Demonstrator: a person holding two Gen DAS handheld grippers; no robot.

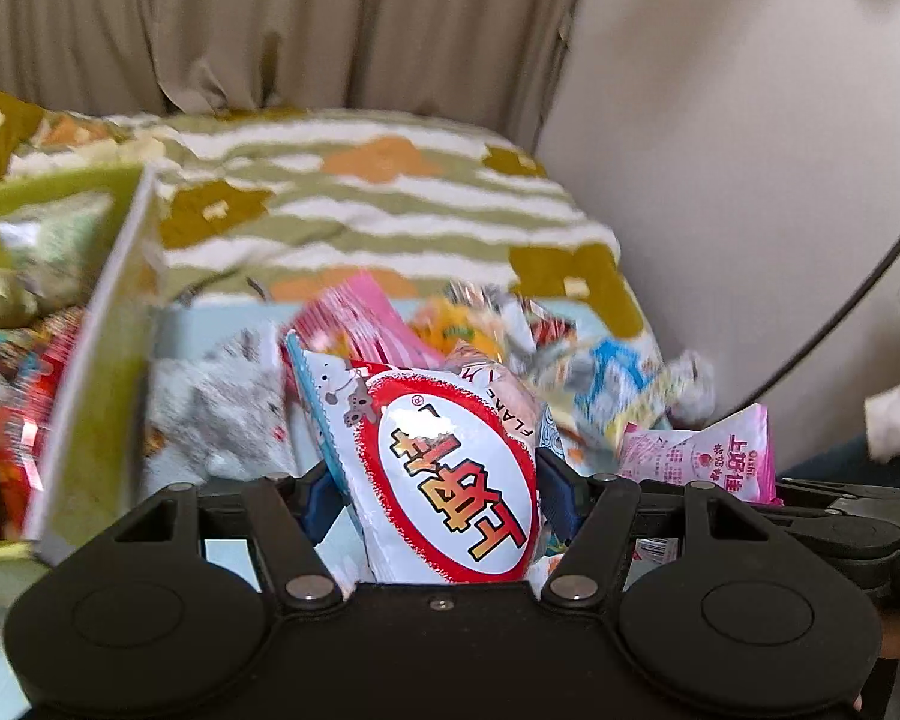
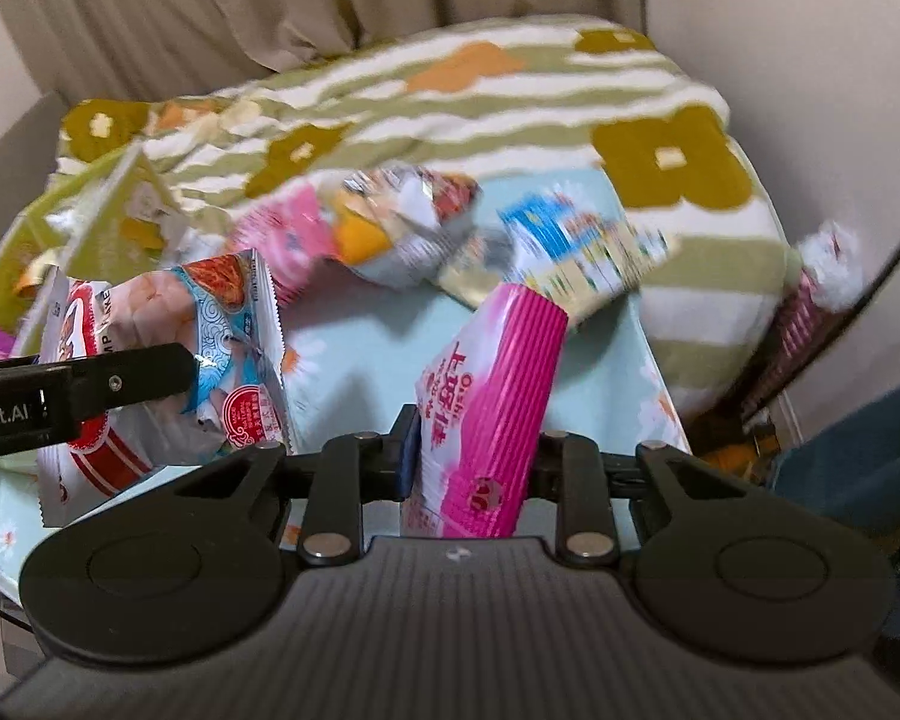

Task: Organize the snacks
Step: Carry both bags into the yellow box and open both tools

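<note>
The left hand-held gripper (image 1: 444, 480) is clamped on a white snack bag with a red oval (image 1: 450, 468) and holds it up off the light blue cloth (image 2: 354, 360). The right hand-held gripper (image 2: 471, 456) is clamped on a pink snack bag (image 2: 486, 396) and also holds it up. In the right wrist view, the white bag shows at the left, gripped from the side.

A green box (image 1: 96, 324) stands to the left of the white bag. It already has many snack bags inside, so a good part of the job looks done. More is left: a pile of loose snacks (image 2: 426, 234) lies on the blue cloth past both grippers, blurry but colourful. The two held bags are not in the box yet.

The box wall rises just beside the white bag, so the bag likely has to go up and over that edge. The space above the box looks open. The flowery blanket (image 1: 366, 204) lies behind the pile, with the curtain (image 1: 258, 24) and the wall (image 1: 750, 150) beyond it. On the right, the wall and a dark cable are near, so there is less room that way.
</note>
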